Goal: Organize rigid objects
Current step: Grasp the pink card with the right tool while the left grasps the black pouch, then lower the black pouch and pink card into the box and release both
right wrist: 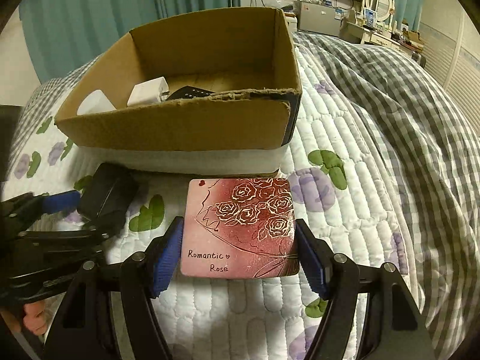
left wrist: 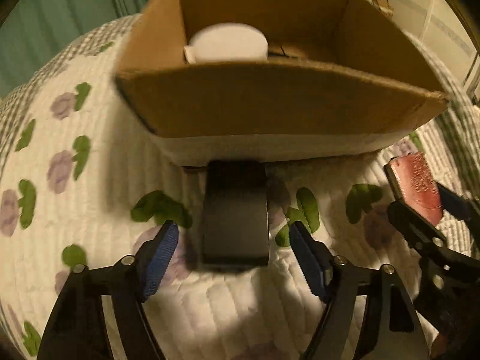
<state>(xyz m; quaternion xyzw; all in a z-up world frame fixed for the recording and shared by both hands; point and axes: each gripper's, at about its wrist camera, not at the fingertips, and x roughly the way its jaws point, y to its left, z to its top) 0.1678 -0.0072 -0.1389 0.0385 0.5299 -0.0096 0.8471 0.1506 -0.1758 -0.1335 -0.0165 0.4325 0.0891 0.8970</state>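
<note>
**A:** Two items sit on the bed quilt (right wrist: 345,138) in front of the cardboard box (right wrist: 180,126). Start at your left: your left tool (left wrist: 232,240) is spread wide, its blue pads either side of the black case (left wrist: 235,210) but apart from it, gripping nothing.

**B:** So what do you want from me there?

**A:** Centre the case between the pads before you close, and squeeze on its long sides; it looks smooth, so I'd judge a skewed grip could let it slip.

**B:** And my right?

**A:** Your right tool (right wrist: 238,252) has the pink "Romantic Rose" tin (right wrist: 240,225) between its pads, touching or nearly so; I can't tell whether it's clamped yet. Keep the tin flat, lift it above the box's near wall, and set it beside the white pieces (right wrist: 148,91) inside.
</note>
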